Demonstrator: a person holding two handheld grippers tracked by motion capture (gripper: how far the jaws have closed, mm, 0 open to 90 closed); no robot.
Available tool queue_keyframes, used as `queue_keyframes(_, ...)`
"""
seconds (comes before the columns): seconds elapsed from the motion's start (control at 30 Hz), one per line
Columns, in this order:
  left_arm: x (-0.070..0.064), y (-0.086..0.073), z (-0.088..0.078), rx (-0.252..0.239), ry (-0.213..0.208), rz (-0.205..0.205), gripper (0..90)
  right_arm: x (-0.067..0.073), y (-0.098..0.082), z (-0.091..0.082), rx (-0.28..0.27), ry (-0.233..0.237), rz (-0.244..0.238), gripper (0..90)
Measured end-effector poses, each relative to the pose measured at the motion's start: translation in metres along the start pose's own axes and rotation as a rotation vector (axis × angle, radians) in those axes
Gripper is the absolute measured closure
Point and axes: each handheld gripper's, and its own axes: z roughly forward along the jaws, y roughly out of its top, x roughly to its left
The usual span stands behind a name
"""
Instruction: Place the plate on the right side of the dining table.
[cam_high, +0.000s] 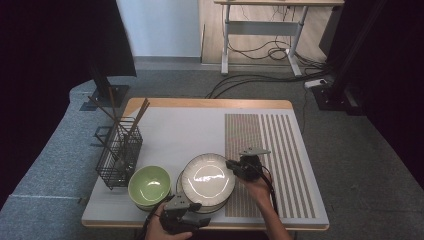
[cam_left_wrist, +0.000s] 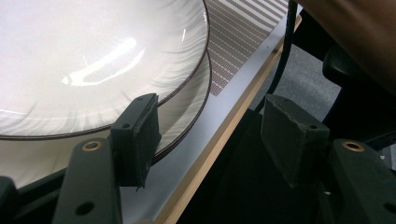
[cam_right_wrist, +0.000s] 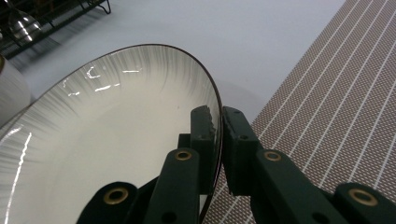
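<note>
A white plate with a dark rim (cam_high: 207, 177) (cam_right_wrist: 116, 140) (cam_left_wrist: 93, 56) lies on top of a second plate (cam_left_wrist: 187, 116) near the table's front edge. My right gripper (cam_high: 231, 165) (cam_right_wrist: 217, 126) is shut on the top plate's right rim, one jaw inside the rim and one outside. In the left gripper view the top plate stands slightly raised off the lower one. My left gripper (cam_high: 200, 212) (cam_left_wrist: 210, 112) is open at the stack's front edge. One of its pads (cam_left_wrist: 140, 135) sits beside the lower plate's rim, and the other hangs over the table edge with nothing between them.
A green bowl (cam_high: 149, 184) stands just left of the plates. A black wire basket (cam_high: 120, 152) (cam_right_wrist: 46, 11) holding chopsticks (cam_high: 132, 122) is at the left. A brown striped placemat (cam_high: 270, 160) (cam_right_wrist: 336, 93) (cam_left_wrist: 238, 32) covers the table's right side.
</note>
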Motion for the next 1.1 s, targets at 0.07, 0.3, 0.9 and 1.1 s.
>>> queue_keyframes(0.07, 0.0, 0.0, 0.0, 0.0, -0.002, -0.002, 37.0, 0.0, 0.0, 0.0, 0.0, -0.001, 0.001, 83.7)
queue_keyframes(0.3, 0.001, 0.0, 0.0, -0.005, -0.011, -0.01, 37.0, 0.003, -0.001, 0.004, 0.021, -0.016, -0.032, 73.7)
queue_keyframes(0.9, 0.0, 0.001, 0.001, 0.0, 0.0, -0.007, 35.8, -0.01, -0.004, 0.004, -0.008, 0.092, 0.131, 82.8)
queue_keyframes(1.1, -0.002, 0.002, -0.001, -0.004, 0.012, 0.007, 35.7, -0.011, 0.0, -0.004, -0.038, 0.081, 0.133, 84.4)
